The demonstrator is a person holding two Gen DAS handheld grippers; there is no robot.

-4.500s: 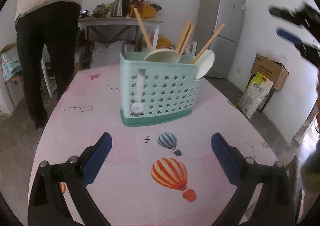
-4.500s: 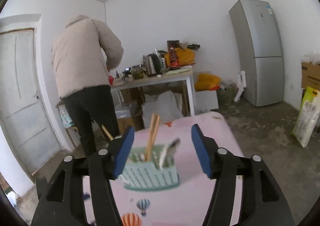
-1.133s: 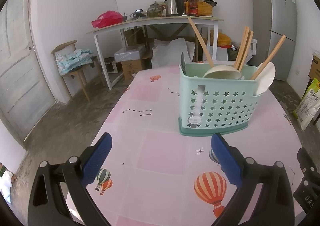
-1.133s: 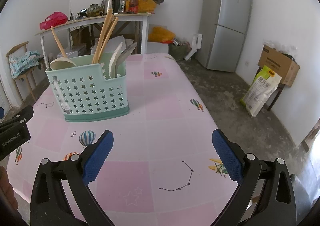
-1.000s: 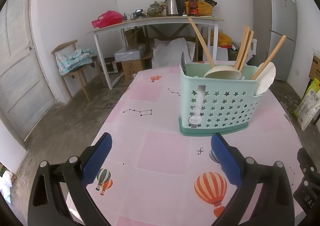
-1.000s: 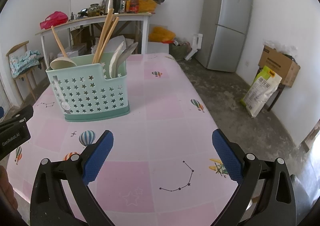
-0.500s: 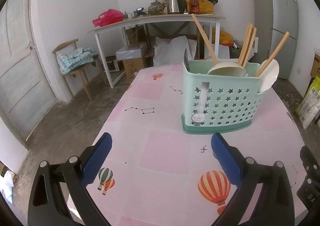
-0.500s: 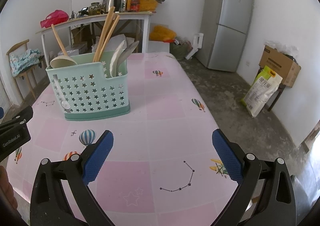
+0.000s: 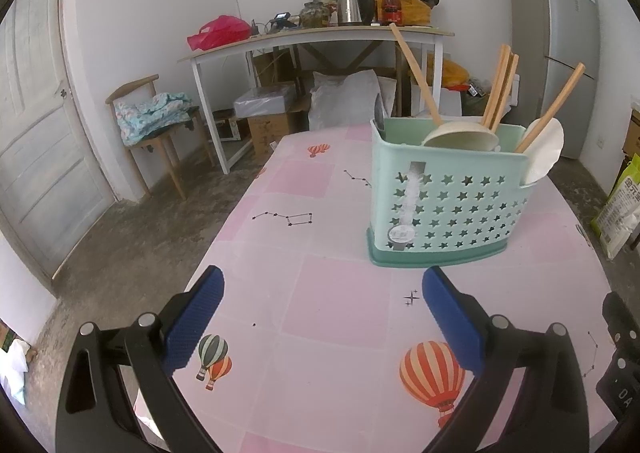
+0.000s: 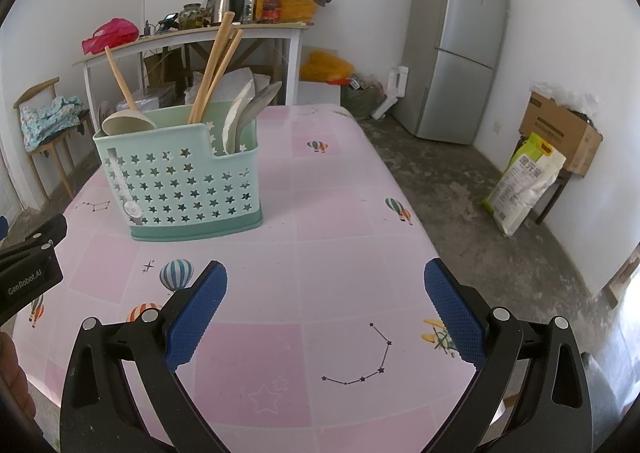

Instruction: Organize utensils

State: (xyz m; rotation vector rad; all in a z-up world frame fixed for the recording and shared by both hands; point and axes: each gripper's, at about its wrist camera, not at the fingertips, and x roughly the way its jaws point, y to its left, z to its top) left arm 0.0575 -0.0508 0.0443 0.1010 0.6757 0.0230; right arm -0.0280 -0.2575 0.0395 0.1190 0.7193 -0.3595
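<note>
Chopsticks (image 10: 214, 69) upright in mint caddy (image 10: 180, 185), tips leaning right, left tool (image 9: 320, 317) and right tool (image 10: 326, 305) released

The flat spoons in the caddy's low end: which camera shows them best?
The right wrist view. There the spoons stand in the caddy's cut-down corner, both blades visible side on. The left wrist view shows one pale blade leaning over the rim; the other is hidden behind it.
</note>
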